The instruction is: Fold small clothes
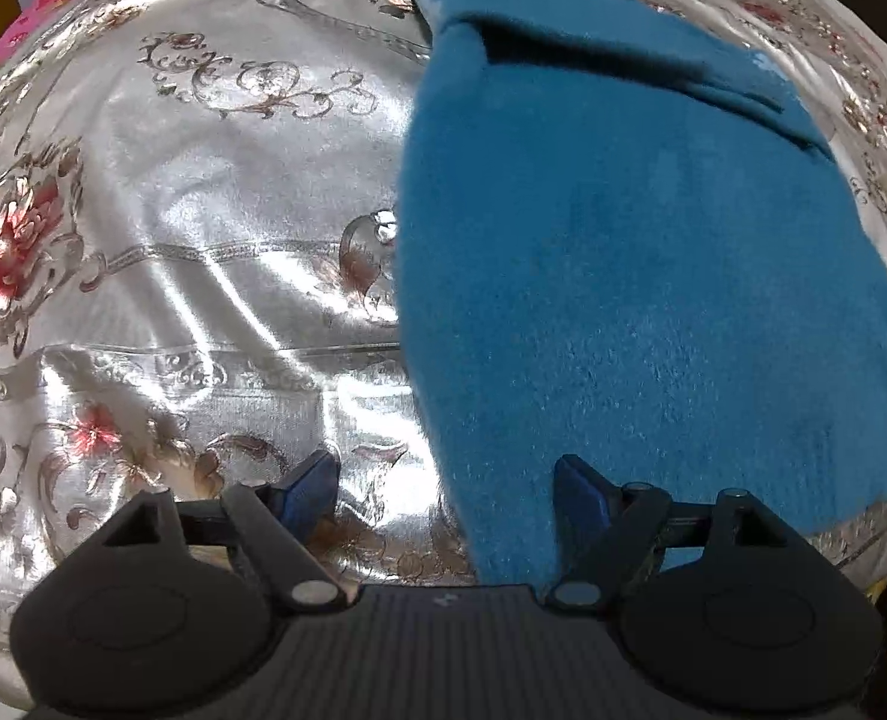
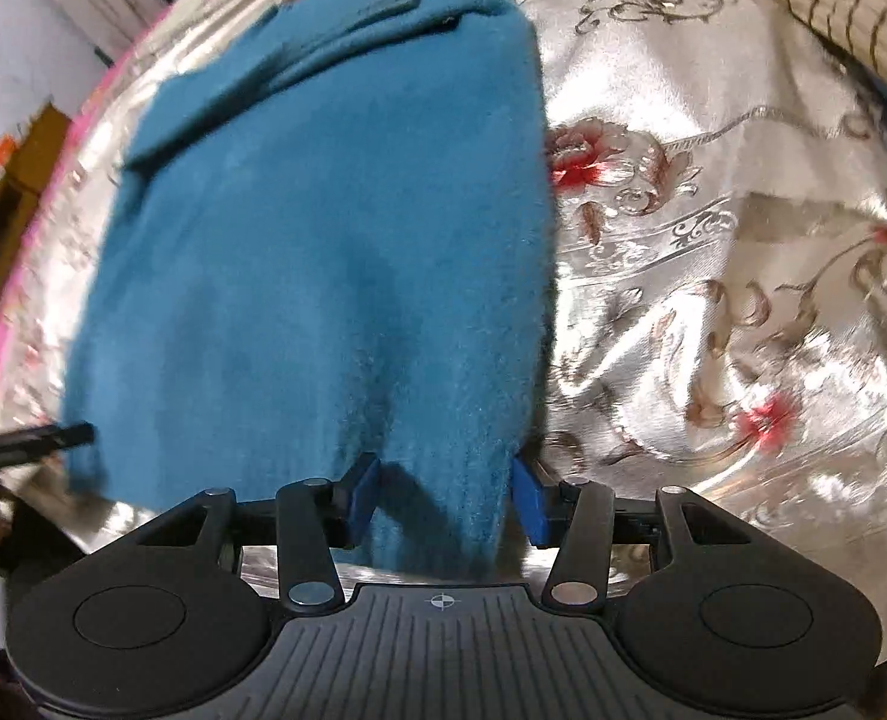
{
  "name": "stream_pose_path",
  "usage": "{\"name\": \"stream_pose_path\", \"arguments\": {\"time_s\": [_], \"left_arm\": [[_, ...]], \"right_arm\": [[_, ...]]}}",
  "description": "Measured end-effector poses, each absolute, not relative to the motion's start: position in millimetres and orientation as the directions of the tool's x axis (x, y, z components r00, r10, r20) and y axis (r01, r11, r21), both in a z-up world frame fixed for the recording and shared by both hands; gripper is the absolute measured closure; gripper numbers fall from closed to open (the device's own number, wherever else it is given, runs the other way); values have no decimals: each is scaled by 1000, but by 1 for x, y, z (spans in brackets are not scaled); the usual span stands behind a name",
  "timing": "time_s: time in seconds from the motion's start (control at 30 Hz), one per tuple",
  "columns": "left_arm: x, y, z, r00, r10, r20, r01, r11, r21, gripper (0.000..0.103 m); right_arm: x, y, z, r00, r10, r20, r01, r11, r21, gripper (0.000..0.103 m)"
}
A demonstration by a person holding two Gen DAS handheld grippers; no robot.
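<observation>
A teal knitted sweater (image 1: 653, 276) lies flat on a shiny silver tablecloth with flower print (image 1: 203, 276), its sleeve folded across the far end. In the left wrist view, my left gripper (image 1: 446, 495) hovers over the sweater's near left edge. Its blue fingers (image 1: 581, 498) stand wide apart, one over the cloth and one over the sweater, pressing nothing. In the right wrist view, the sweater (image 2: 323, 252) fills the left half. My right gripper (image 2: 443, 498) straddles the near right corner; the hem lies between the blue pads (image 2: 527, 501) with a shadowed gap on the left side.
The tablecloth (image 2: 713, 300) is wrinkled to the right of the sweater. A rolled bamboo mat (image 2: 851, 6) lies at the far right. A dark bar (image 2: 35, 438) pokes in from the left edge near the sweater's left corner. Pink fabric (image 1: 53, 6) borders the far left.
</observation>
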State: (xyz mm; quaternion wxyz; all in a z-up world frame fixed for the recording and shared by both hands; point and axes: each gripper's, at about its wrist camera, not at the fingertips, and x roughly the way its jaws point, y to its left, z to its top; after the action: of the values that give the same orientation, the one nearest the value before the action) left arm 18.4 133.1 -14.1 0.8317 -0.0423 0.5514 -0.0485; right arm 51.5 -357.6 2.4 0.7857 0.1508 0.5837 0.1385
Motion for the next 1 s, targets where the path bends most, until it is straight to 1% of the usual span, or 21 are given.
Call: {"name": "stream_pose_path", "arguments": {"time_s": [0.03,0.07,0.1,0.13,0.2,0.27,0.37,0.47,0.57,0.67,0.73,0.87,0.93,1.0], "left_arm": [[19,134,-13,390,-157,-907,39,987,-154,36],[20,137,-13,388,-179,-904,33,983,-181,47],[22,140,-12,385,-202,-901,20,977,-210,57],[24,143,-13,383,-221,-897,8,972,-236,60],[26,149,-13,377,-256,-890,-18,959,-283,71],[27,153,-15,369,-276,-888,-37,950,-311,75],[27,156,-15,360,-325,-874,-72,925,-374,86],[32,162,-9,384,-410,-827,-103,871,-480,87],[44,166,4,433,-494,-754,-109,801,-588,87],[73,168,27,506,-534,-678,-80,753,-653,87],[100,170,42,561,-537,-630,-47,739,-672,87],[174,174,69,652,-523,-549,9,730,-684,87],[209,177,70,674,-508,-537,5,729,-684,87],[248,174,62,688,-484,-541,-17,735,-678,87]], "right_arm": [[52,-360,1,278,411,-868,-36,908,418,60],[53,-363,-2,275,423,-864,-24,901,433,62],[56,-366,-5,268,436,-859,-8,893,451,67],[59,-371,-9,268,457,-848,8,879,476,77],[60,-380,-13,270,507,-819,55,841,538,86],[61,-389,-13,288,569,-770,80,787,612,87],[58,-394,-9,336,633,-697,98,713,695,88],[61,-399,-2,400,688,-606,114,618,778,88],[78,-401,16,469,721,-510,77,542,837,88],[106,-402,40,539,725,-429,9,504,863,89],[136,-404,58,594,715,-370,-42,487,873,90],[205,-394,78,671,667,-324,-92,508,856,90],[247,-393,73,703,634,-323,-56,502,863,90],[282,-393,59,736,577,-353,14,509,861,90]]}}
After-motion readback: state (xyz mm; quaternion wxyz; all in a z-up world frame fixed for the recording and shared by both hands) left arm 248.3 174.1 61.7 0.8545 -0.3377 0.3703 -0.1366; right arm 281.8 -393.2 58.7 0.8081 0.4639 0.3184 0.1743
